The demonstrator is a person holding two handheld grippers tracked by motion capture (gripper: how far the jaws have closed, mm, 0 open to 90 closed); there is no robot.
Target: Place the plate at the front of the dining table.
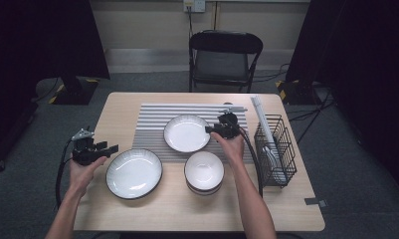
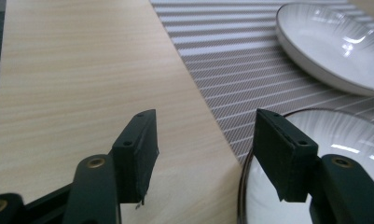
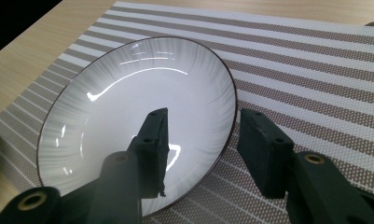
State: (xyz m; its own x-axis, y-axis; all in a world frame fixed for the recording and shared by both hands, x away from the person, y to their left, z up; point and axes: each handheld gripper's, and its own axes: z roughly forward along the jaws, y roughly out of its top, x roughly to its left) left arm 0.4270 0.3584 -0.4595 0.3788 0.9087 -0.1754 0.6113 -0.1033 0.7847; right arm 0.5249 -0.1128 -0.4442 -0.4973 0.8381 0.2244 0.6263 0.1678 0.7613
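1. The left gripper (image 1: 112, 148) hovers near the table's (image 1: 152, 219) left edge, jaws apart and holding nothing, just beside the rim of the large plate (image 1: 134, 173), which sits toward the front left.
2. The right gripper (image 1: 207, 129) has its jaws spread astride the right rim of the smaller plate (image 1: 186, 133) on the striped mat (image 1: 152, 117); the pads are not pressing.
3. A bowl (image 1: 204, 170) sits near the front edge, a wire rack (image 1: 275, 149) at the right edge.
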